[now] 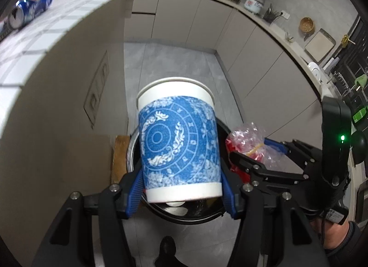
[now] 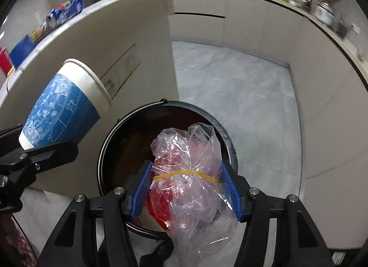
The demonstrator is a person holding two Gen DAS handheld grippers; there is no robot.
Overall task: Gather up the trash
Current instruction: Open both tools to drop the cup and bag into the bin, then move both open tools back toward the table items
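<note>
My left gripper (image 1: pixel 181 188) is shut on a blue-and-white paper cup (image 1: pixel 178 140) and holds it above the round black trash bin (image 1: pixel 207 214). The cup also shows in the right wrist view (image 2: pixel 62 108), at the left, tilted. My right gripper (image 2: pixel 186 188) is shut on a clear plastic bag (image 2: pixel 191 175) with red contents and a yellow rubber band, held over the bin's (image 2: pixel 110 149) open mouth. The bag also shows in the left wrist view (image 1: pixel 250 147), in the right gripper beside the cup.
A tiled island counter (image 1: pixel 57 18) at the left holds a blue can (image 1: pixel 30 7) lying on its side. The can (image 2: pixel 64 12) and a blue box (image 2: pixel 21 51) show in the right wrist view. Grey floor (image 2: pixel 230 87) lies beyond the bin. Kitchen cabinets (image 1: pixel 207 21) run along the back.
</note>
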